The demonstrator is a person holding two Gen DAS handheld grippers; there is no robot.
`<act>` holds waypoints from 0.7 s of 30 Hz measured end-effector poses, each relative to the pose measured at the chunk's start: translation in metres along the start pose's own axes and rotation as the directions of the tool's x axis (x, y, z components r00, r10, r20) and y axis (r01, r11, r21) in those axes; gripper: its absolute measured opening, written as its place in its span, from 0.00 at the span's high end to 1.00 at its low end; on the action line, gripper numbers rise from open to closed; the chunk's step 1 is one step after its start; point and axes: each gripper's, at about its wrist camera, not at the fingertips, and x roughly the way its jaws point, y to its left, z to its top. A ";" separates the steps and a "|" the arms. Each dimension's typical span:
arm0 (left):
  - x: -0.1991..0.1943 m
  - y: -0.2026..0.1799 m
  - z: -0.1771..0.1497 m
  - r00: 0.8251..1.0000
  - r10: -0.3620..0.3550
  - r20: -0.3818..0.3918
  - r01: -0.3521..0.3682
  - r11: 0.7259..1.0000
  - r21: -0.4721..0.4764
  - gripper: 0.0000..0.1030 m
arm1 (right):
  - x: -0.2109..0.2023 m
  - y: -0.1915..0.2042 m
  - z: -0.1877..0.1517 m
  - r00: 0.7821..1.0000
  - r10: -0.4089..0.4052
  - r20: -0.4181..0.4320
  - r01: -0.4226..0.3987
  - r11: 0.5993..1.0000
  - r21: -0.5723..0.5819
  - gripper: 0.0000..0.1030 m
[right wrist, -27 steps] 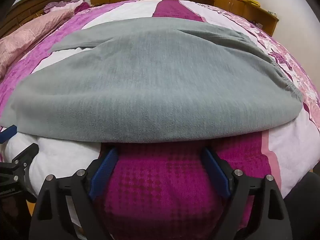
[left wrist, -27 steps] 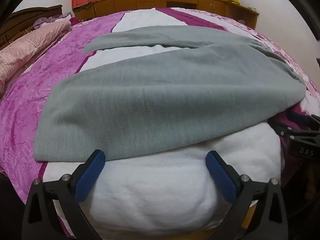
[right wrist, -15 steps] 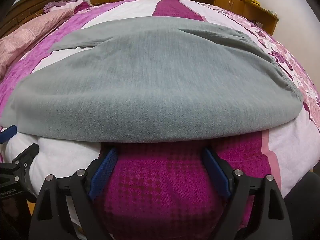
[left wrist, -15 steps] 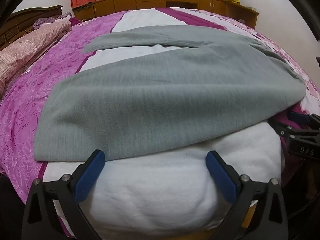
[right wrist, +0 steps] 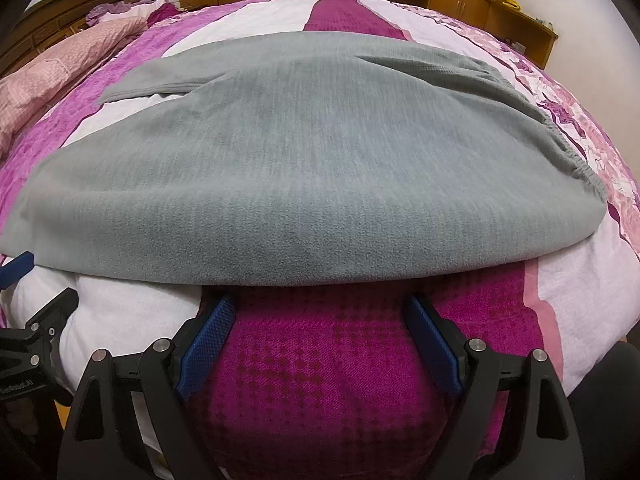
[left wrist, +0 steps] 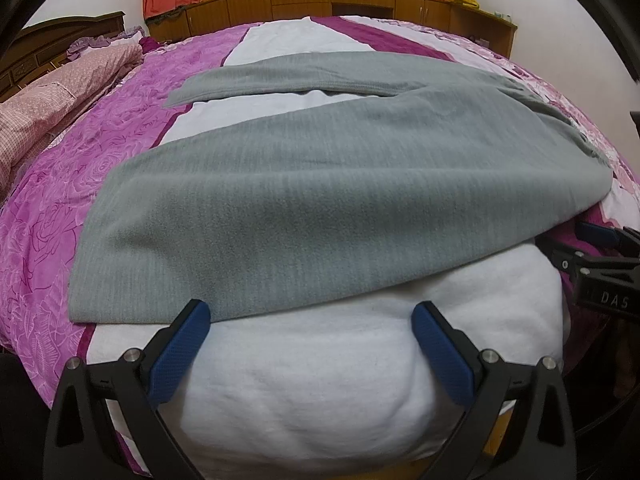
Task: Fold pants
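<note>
Grey fleece pants [left wrist: 320, 200] lie spread flat across the bed, legs reaching left and the elastic waistband [right wrist: 576, 160] at the right. My left gripper [left wrist: 310, 320] hovers open just short of the near leg's edge, over the white stripe, nothing between its blue pads. My right gripper [right wrist: 320, 312] stands open at the near edge of the pants [right wrist: 304, 184], above the dark magenta stripe, also holding nothing. Each gripper shows at the edge of the other's view: the right gripper [left wrist: 600, 276] and the left gripper [right wrist: 28, 328].
The bedspread [left wrist: 60, 208] is pink, white and magenta, dropping away at the near edge. Pink pillows [left wrist: 60, 92] lie at the far left by a wooden headboard. Wooden cabinets [left wrist: 320, 4] and curtains line the far wall.
The right wrist view has crept slightly closer to the pants' near edge. The left gripper and the pants have not visibly moved.
</note>
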 end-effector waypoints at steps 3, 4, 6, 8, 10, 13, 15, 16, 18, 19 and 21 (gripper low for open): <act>0.000 0.000 0.000 1.000 0.001 0.001 -0.001 1.000 0.000 0.01 | 0.000 0.000 0.000 1.000 0.000 -0.001 0.000 1.000 0.000 0.20; 0.000 0.000 0.000 1.000 0.001 0.001 -0.001 1.000 0.000 0.01 | 0.000 0.000 0.000 1.000 0.000 -0.001 0.000 1.000 -0.001 0.20; 0.000 0.000 0.000 1.000 0.000 0.001 0.000 1.000 0.000 0.01 | 0.000 0.000 0.001 1.000 0.001 -0.002 -0.001 1.000 0.000 0.20; 0.000 0.000 0.000 1.000 0.001 0.001 -0.001 1.000 0.001 0.01 | 0.000 0.000 0.001 1.000 0.000 -0.002 0.000 1.000 0.000 0.20; 0.000 0.000 0.000 1.000 0.001 0.001 -0.001 1.000 0.001 0.01 | 0.002 -0.001 0.000 1.000 0.000 -0.003 0.000 1.000 0.000 0.20; 0.000 0.000 0.000 1.000 0.002 0.002 -0.002 1.000 0.001 0.01 | 0.002 -0.002 -0.001 1.000 0.000 -0.002 0.000 1.000 0.000 0.20; 0.000 0.000 0.000 1.000 0.001 0.002 -0.001 1.000 0.001 0.01 | 0.005 -0.001 -0.003 1.000 0.000 -0.004 0.000 1.000 0.000 0.20; 0.000 0.000 0.000 1.000 0.001 0.002 -0.001 1.000 0.000 0.01 | 0.004 -0.001 -0.003 1.000 -0.001 -0.003 0.001 1.000 0.000 0.20; 0.000 0.000 0.000 1.000 0.001 0.002 -0.001 1.000 0.001 0.01 | 0.004 -0.001 -0.003 1.000 -0.001 -0.004 0.001 1.000 0.000 0.20; 0.000 0.000 0.000 1.000 0.000 0.001 0.000 1.000 0.001 0.01 | 0.005 -0.001 -0.003 1.000 -0.001 -0.003 0.001 1.000 0.001 0.20; 0.000 -0.001 0.000 1.000 0.000 0.001 0.000 1.000 0.000 0.01 | 0.005 -0.001 -0.003 1.000 -0.002 -0.002 0.002 1.000 0.000 0.20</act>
